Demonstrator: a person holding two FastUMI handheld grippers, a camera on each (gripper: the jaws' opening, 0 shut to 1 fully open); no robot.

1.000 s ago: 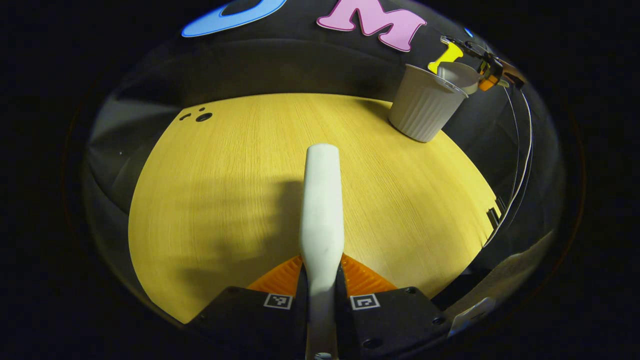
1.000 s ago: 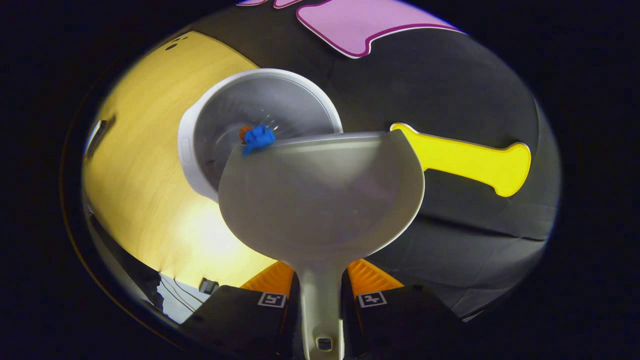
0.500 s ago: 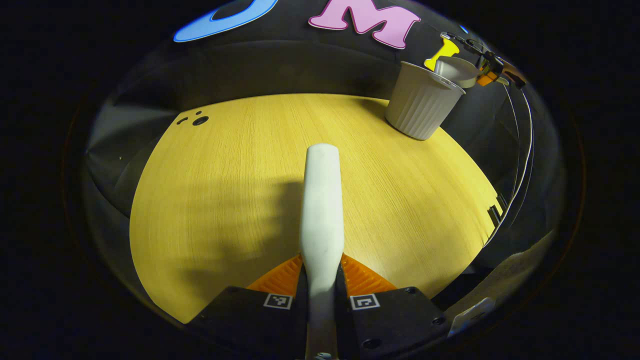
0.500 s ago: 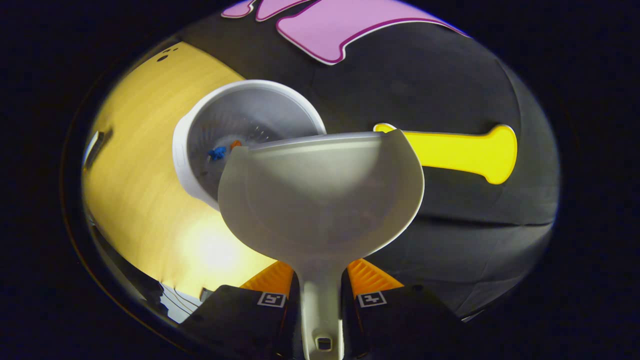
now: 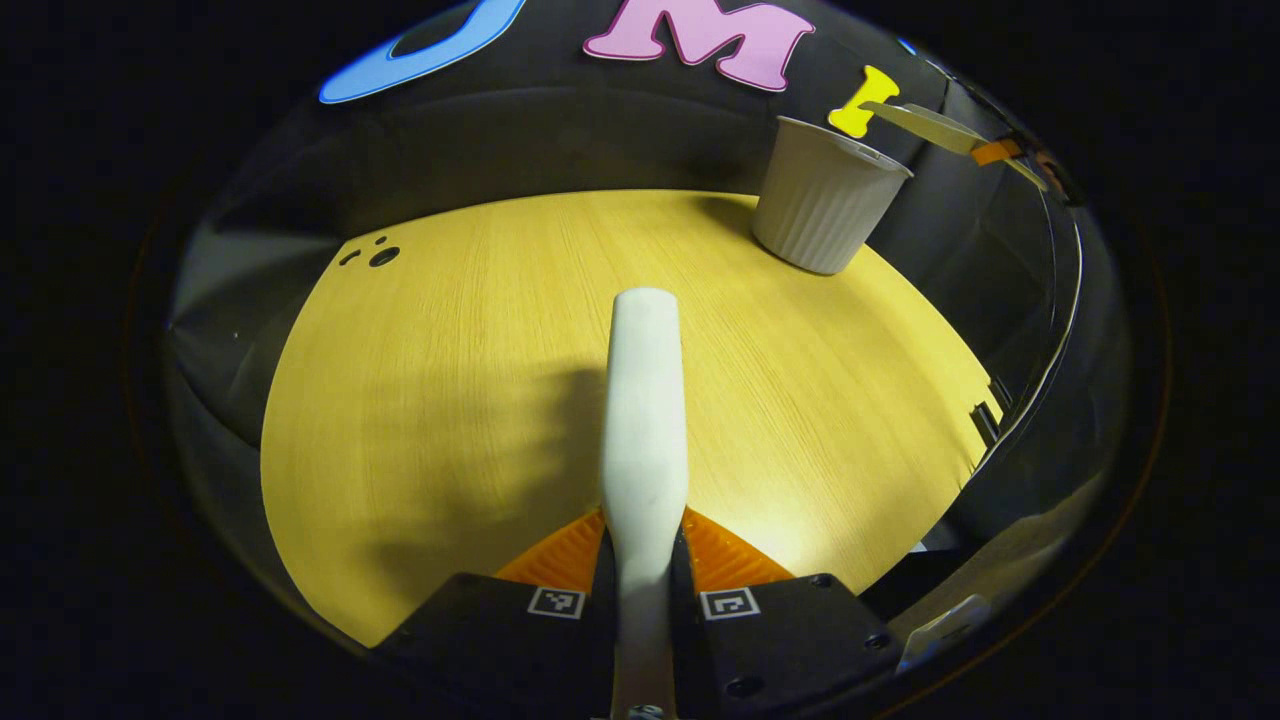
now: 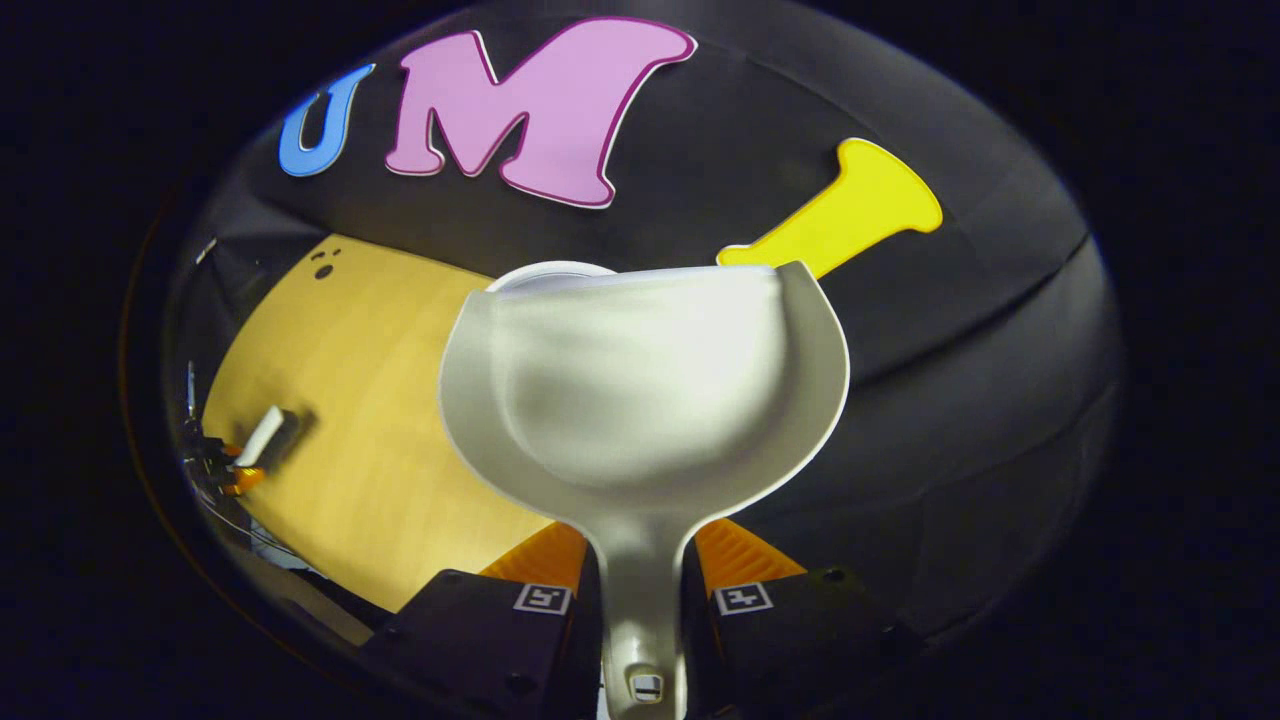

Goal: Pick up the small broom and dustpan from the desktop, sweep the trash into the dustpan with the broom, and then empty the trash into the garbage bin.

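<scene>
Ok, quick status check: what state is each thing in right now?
Left gripper: shut on the broom handle.
Broom: held above the desktop, handle pointing forward.
Right gripper: shut on the dustpan handle.
Dustpan: held up, pan empty.
Garbage bin: upright on the desktop, open-topped; contents not visible.

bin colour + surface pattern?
The garbage bin is off-white with vertical ribbing down its outer wall, clearest in the left gripper view.

Left gripper (image 5: 643, 545) low, level, fingers clamped on broom handle (image 5: 644, 420) — right gripper (image 6: 642, 560) clamped on dustpan handle (image 6: 641, 600).
</scene>
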